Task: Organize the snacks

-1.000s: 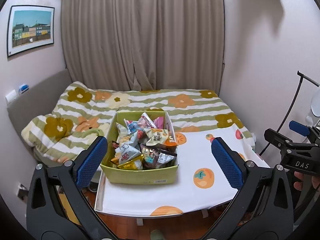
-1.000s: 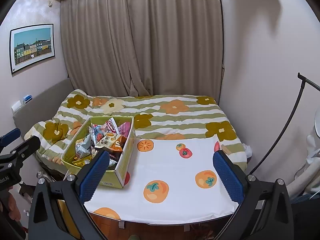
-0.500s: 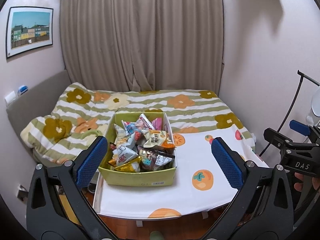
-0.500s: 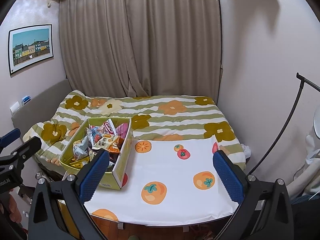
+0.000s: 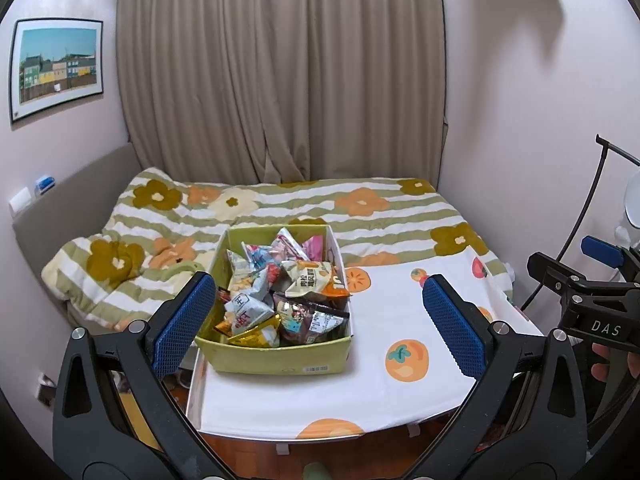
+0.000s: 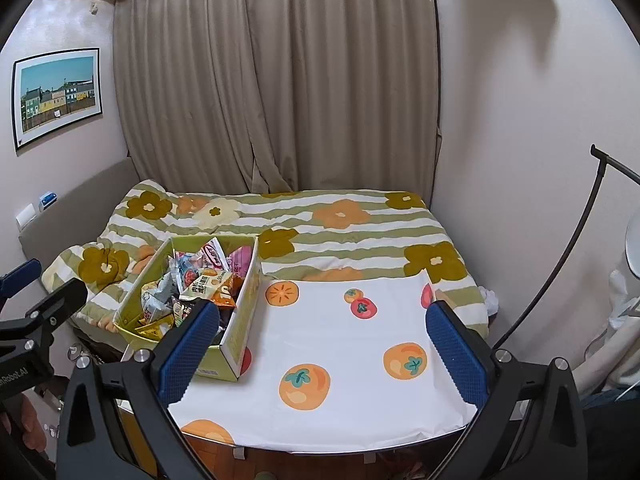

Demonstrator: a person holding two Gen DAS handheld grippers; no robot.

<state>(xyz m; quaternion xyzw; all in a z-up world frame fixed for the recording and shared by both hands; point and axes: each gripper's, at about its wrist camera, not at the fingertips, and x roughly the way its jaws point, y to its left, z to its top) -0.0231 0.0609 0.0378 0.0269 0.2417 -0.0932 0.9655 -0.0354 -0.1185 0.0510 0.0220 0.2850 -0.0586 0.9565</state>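
Both tongs, left gripper (image 5: 316,316) and right gripper (image 6: 320,344), are spread and empty. Your box (image 5: 280,358) of snacks (image 5: 280,292) sits at centre-left of the left view, near the table (image 5: 400,400) edge; a careless dig could tip it off or spill packets.

My left wrist camera looks forward and slightly down from the table's (image 5: 400,396) near edge, centred on the snack box (image 5: 280,356). My right wrist camera stands further right, equally distant, facing the same way. Both views share table, box (image 6: 236,340), bed (image 6: 340,224) and far curtain (image 6: 276,80).
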